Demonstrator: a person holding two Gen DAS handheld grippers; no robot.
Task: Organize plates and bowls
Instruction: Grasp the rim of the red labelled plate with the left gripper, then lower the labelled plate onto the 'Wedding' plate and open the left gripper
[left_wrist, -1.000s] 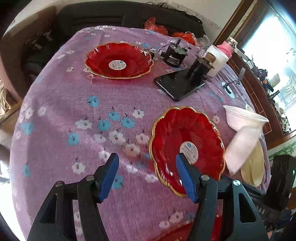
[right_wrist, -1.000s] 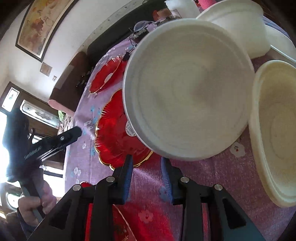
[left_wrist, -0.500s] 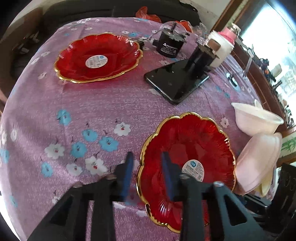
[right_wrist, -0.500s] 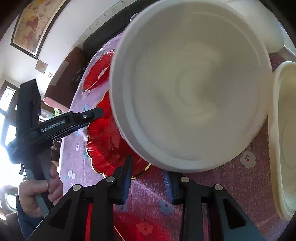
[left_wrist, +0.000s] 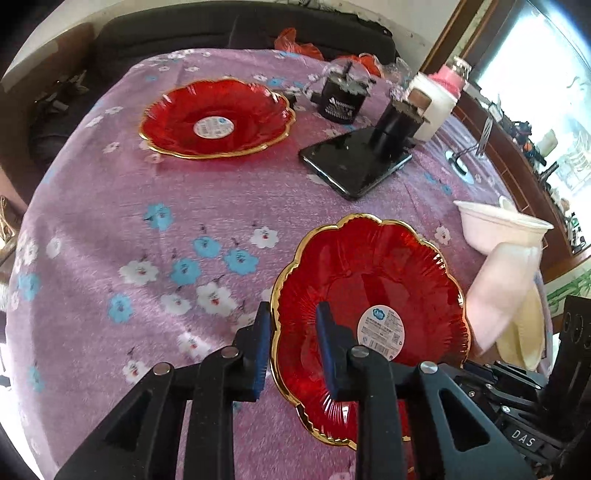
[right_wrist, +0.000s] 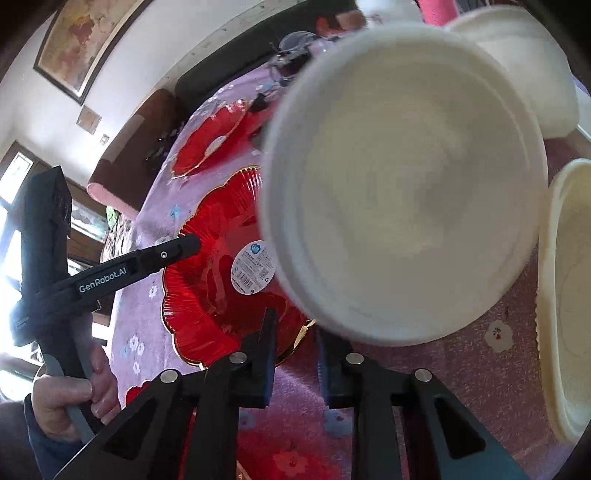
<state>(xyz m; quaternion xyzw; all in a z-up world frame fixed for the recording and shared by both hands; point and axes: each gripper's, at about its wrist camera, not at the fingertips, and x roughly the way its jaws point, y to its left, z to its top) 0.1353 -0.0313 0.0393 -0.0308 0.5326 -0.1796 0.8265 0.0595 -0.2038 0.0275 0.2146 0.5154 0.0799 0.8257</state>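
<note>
Clamping my left gripper (left_wrist: 291, 345) on the scalloped gilt rim of the near red plate (left_wrist: 373, 295) lying on the floral tablecloth (left_wrist: 129, 229), I judged it glossy, brittle, slippery. My right gripper (right_wrist: 293, 354), jaws just narrowed, pinched the light foam bowl (right_wrist: 402, 206) aloft by its rim.

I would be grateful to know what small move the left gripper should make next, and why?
Probably lift the near red plate slightly. The left gripper has just been closing and now straddles its gold rim, while the far red plate lies flat, a likely place to stack it.
</note>
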